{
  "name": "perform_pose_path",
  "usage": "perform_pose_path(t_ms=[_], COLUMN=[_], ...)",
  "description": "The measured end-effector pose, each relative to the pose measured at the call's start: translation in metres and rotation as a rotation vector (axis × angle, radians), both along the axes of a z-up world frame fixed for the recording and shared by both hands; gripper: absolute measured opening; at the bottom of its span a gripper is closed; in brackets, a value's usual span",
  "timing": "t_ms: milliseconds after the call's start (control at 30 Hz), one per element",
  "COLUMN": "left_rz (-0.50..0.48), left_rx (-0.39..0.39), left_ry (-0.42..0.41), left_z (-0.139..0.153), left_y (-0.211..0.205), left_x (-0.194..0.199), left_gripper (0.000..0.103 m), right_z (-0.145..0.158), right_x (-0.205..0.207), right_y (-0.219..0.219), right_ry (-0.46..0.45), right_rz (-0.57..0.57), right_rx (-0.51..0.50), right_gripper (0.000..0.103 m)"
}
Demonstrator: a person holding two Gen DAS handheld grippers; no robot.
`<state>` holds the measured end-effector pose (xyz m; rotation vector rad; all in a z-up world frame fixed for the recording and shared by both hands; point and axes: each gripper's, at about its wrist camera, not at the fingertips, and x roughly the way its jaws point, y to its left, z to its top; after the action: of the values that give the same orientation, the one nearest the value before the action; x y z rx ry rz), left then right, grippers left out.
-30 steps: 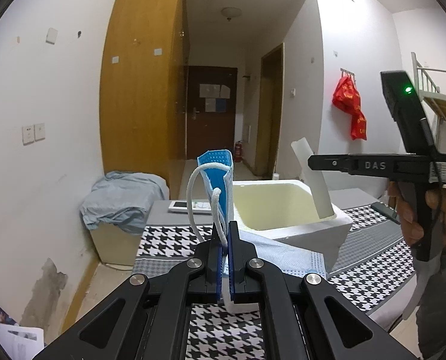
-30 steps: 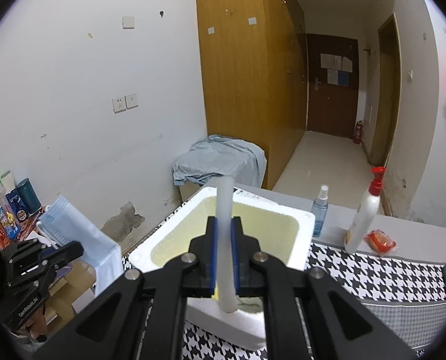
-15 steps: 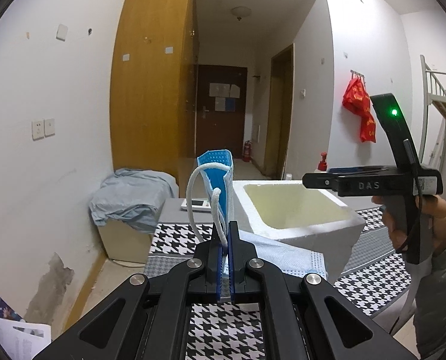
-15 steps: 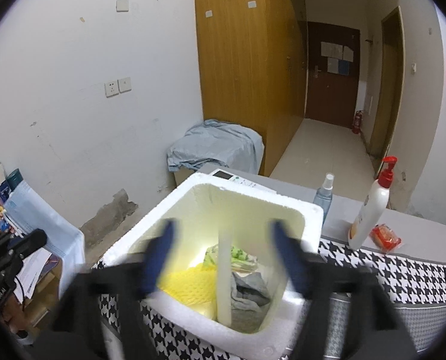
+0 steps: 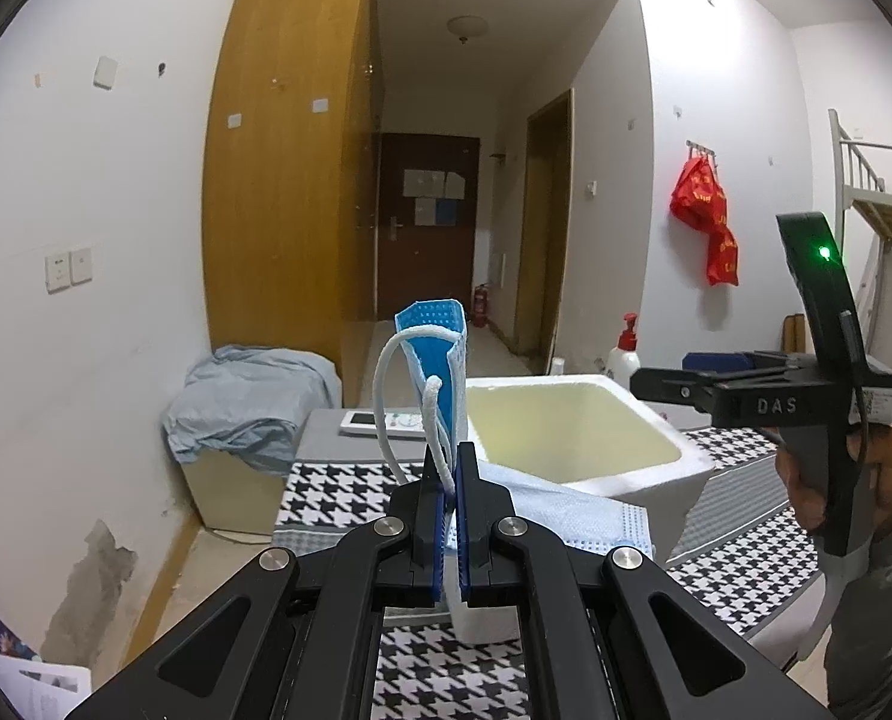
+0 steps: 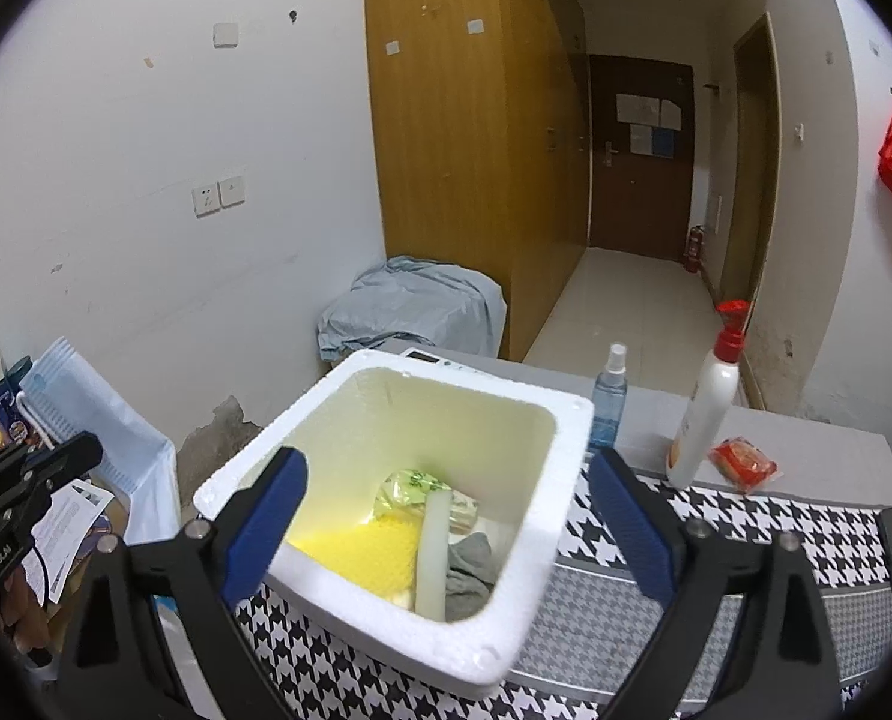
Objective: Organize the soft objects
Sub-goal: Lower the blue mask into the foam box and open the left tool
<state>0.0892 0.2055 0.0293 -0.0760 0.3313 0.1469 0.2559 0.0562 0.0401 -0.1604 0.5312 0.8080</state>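
I see the blue face mask (image 5: 437, 360) pinched upright in my left gripper (image 5: 451, 516), whose jaws are closed tight on it; its white ear loop (image 5: 386, 402) curls out to the left, and the paler pleated side drapes down to the right over the houndstooth cloth (image 5: 434, 672). From the right wrist camera the same mask (image 6: 95, 414) shows at the far left, well apart from the white foam box (image 6: 386, 516). My right gripper (image 6: 446, 531) hangs above the near side of that box with its jaws spread wide and nothing between them. Inside the box lie a white foam strip (image 6: 433, 552), a yellow sponge cloth (image 6: 362, 552), a grey rag (image 6: 470, 570) and a green-printed packet (image 6: 413, 489). To the right of the box stand a small blue spray bottle (image 6: 609, 402) and a white pump bottle with a red top (image 6: 707, 408), with a red packet (image 6: 743, 463) just beside it.
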Motion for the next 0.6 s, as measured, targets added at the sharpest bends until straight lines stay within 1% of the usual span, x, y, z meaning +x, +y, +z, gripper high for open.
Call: perform_pose_path(t_ms=[233, 433, 600], left_rz=[-0.034, -0.062, -0.069], left_rx=[-0.015, -0.043, -0.055], left_ry=[0.006, 0.002, 0.007], left_z=[0.003, 0.008, 0.014], left_y=[-0.002, -0.007, -0.012], left_x=[0.016, 0.029, 0.044], left_gripper=[0.003, 0.003, 0.003], right_z=[0.001, -0.003, -0.005], right_x=[-0.006, -0.014, -0.012], right_y=[-0.024, -0.047, -0.070], right_ry=[-0.016, -0.032, -0.014], right_rz=[-0.030, -0.058, -0.096], right_rx=[0.003, -0.010, 0.018], right_gripper=[0.097, 0.097, 0.097])
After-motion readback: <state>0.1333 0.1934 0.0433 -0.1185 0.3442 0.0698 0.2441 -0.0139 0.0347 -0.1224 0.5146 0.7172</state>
